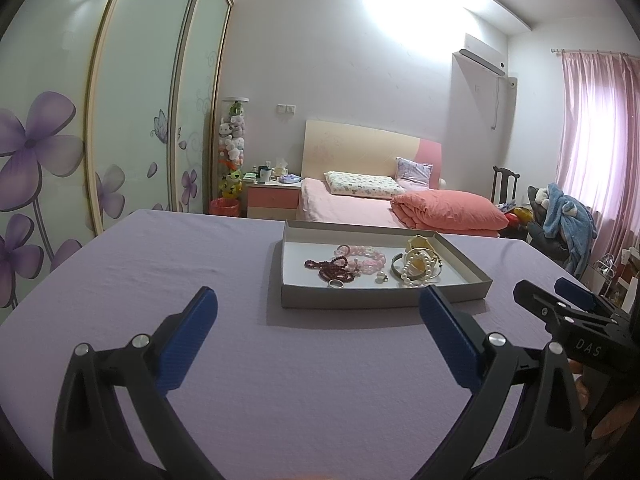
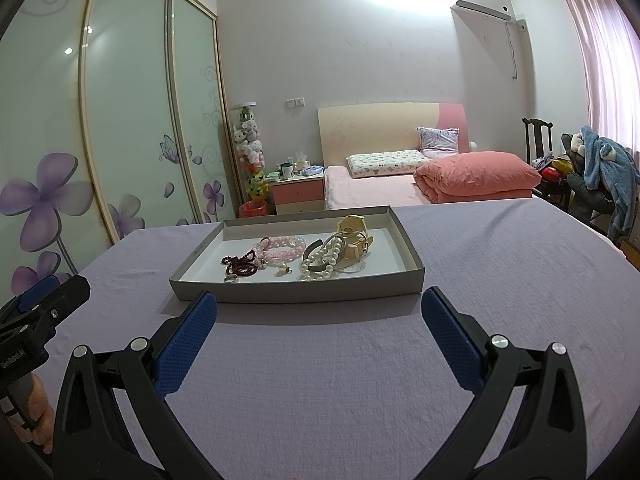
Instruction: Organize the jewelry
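A shallow grey tray [image 2: 296, 292] sits on a lilac tablecloth [image 2: 320, 380], holding all the jewelry. Inside it, a dark red bead string [image 2: 240, 265] lies at 9 o'clock, a pink bead bracelet [image 2: 280, 254] just beside it, a pearl bracelet [image 2: 322, 266] across a metal bangle [image 2: 310, 254] toward 3 o'clock, and a yellow watch [image 2: 354, 236] at 1 o'clock. A small ring [image 2: 231, 278] lies by the near wall. The left gripper [image 1: 318, 306] and right gripper [image 2: 319, 308] hover short of the tray, fingers spread wide, gripping nothing.
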A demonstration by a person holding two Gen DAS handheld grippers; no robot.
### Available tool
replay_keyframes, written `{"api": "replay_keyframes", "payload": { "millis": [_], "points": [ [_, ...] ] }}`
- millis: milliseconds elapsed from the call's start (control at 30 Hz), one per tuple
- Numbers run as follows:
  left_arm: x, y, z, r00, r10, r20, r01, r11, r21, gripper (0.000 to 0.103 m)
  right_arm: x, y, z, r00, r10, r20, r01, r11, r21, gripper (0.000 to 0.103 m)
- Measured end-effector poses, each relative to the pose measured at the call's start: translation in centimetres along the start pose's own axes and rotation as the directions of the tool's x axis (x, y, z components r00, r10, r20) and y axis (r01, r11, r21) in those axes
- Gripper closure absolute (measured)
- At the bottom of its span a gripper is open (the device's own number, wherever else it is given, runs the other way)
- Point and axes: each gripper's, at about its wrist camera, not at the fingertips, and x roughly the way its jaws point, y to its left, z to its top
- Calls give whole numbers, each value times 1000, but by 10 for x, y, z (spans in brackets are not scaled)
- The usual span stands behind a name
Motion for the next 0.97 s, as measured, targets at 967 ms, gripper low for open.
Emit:
{"api": "replay_keyframes", "payload": {
  "millis": [967],
  "points": [
    [1,0,-3,1000,4,0,-4,1000,-9,4,1,8,-3,1000,4,-3,-3,1000,8,2]
  ]
}}
